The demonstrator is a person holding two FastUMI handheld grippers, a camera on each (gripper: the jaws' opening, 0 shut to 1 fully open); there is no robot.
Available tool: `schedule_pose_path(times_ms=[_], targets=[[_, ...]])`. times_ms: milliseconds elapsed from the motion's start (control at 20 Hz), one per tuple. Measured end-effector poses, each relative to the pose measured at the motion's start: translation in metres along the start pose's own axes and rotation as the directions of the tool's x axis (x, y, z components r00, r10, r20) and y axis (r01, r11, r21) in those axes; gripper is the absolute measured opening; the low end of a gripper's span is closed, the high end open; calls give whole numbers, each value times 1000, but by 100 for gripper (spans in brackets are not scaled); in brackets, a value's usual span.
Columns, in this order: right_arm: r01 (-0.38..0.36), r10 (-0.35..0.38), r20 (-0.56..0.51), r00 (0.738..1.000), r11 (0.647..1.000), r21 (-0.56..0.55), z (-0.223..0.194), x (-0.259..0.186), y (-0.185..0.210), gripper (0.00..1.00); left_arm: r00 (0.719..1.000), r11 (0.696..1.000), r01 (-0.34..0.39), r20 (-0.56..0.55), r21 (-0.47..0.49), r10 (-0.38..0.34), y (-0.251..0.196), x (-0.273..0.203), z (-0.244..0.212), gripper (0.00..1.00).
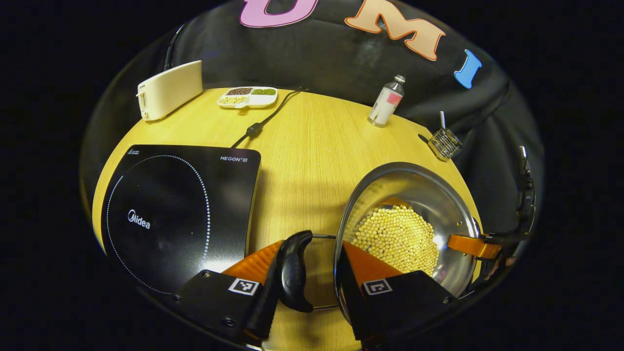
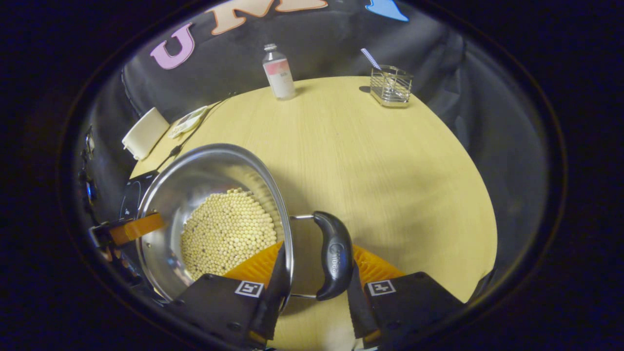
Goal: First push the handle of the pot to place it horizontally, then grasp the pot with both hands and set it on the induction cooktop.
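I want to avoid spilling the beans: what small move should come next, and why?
Probably close both grippers first. The left gripper and the right gripper each straddle a handle of the pot, with gaps visible, so lifting now might slip.

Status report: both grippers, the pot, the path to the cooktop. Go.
Left gripper straddles one pot handle, right gripper the other; grip unconfirmed. Pot, holding beans, on table. Induction cooktop alongside, no obstruction seen.
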State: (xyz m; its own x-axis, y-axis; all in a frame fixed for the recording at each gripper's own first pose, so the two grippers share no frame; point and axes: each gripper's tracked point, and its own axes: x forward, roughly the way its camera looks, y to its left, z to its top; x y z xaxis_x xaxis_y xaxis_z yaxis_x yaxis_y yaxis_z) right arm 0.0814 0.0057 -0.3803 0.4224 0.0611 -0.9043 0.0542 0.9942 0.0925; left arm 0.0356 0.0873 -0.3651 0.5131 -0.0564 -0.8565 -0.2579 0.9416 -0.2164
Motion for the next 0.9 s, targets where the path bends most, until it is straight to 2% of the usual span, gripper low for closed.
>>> schedule_pose_path(times_ms=[50, 100, 250, 450, 500, 550, 700, 750, 900], targets=[[3, -3, 0, 1000, 1000, -3, -1, 0, 0, 62, 1000, 1000, 1, -2, -3, -1, -1, 0, -2, 65], [6, -6, -3, 1000, 1000, 0, -1, -2, 0, 58, 1000, 1000, 1, -3, -1, -1, -2, 0, -1, 63], [15, -15, 3, 1000, 1000, 4, 0, -3, -1, 58, 1000, 1000, 3, 0, 19, -3, -3, -1, 1, 65], [23, -23, 27, 999, 1000, 14, 4, -14, -8, 58, 1000, 999, 16, 18, 34, -16, -12, -3, 10, 63], [20, -21, 29, 999, 1000, 17, 5, -17, -10, 63, 1000, 999, 15, 16, 38, -16, -14, -6, 10, 65], [16, -16, 33, 999, 1000, 19, 6, -19, -10, 58, 1000, 999, 14, 22, 40, -15, -16, -9, 13, 63], [6, -7, 40, 999, 1000, 20, 12, -31, -9, 63, 999, 999, 2, 34, 43, -4, -20, -22, 18, 63], [-1, 1, 38, 999, 1000, 15, 14, -36, -7, 58, 999, 999, -4, 37, 38, 3, -20, -30, 20, 65], [-26, 26, 46, 999, 1000, -6, 24, -51, 10, 58, 998, 999, -26, 64, 18, 25, -12, -53, 30, 65]])
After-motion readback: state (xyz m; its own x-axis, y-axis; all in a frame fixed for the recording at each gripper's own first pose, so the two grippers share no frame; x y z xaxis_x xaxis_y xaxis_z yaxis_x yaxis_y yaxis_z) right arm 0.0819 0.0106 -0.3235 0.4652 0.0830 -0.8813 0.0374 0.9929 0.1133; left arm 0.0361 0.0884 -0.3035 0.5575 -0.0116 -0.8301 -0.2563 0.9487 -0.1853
